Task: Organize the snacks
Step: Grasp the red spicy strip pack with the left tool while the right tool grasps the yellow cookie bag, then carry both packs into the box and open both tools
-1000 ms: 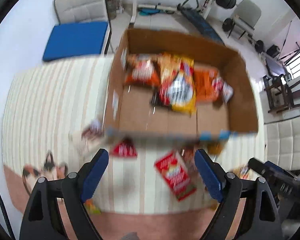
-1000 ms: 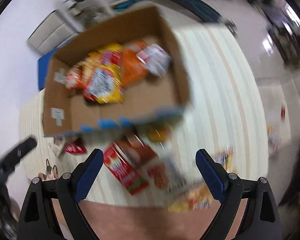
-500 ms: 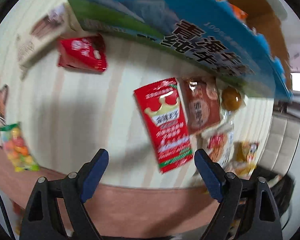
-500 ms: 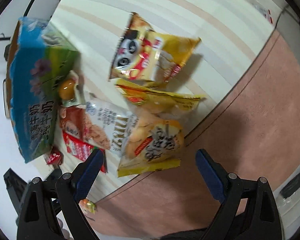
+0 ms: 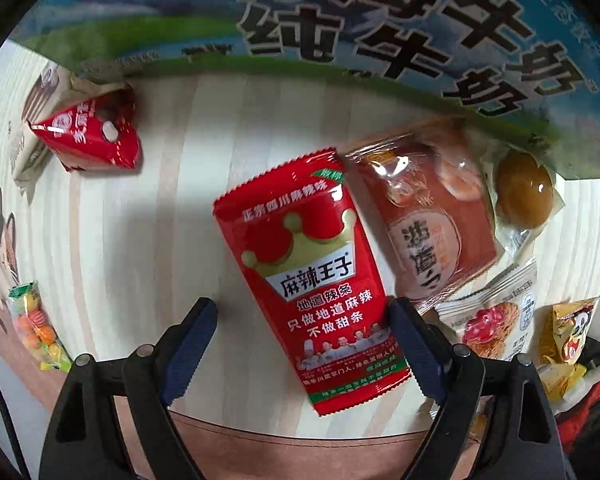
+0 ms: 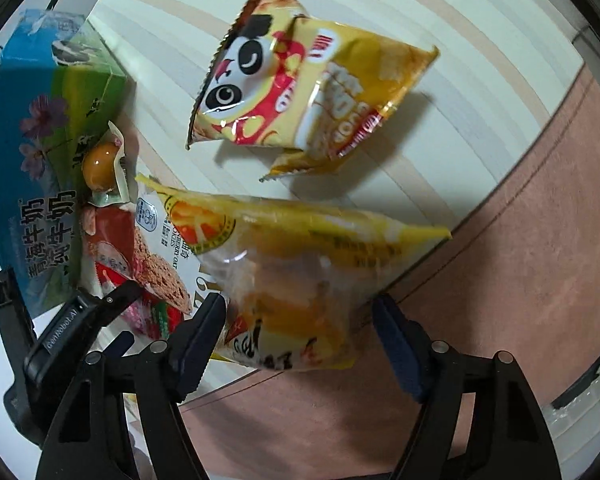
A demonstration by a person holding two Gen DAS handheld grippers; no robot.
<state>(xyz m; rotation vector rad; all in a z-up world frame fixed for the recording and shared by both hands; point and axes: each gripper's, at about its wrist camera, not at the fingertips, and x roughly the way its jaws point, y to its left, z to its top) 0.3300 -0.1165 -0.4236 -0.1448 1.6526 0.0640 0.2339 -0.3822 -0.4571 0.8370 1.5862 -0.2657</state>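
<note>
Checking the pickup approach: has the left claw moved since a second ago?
Yes. The left claw has come down from above the cardboard box and now straddles the red crown-printed snack packet, open.

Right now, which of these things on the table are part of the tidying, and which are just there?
Part of the job:
- red spicy-strip packet, between the left gripper fingers
- clear yellow bun bag, between the right gripper fingers
- yellow panda bag
- blue-green milk carton box

Just there:
- striped tablecloth
</note>
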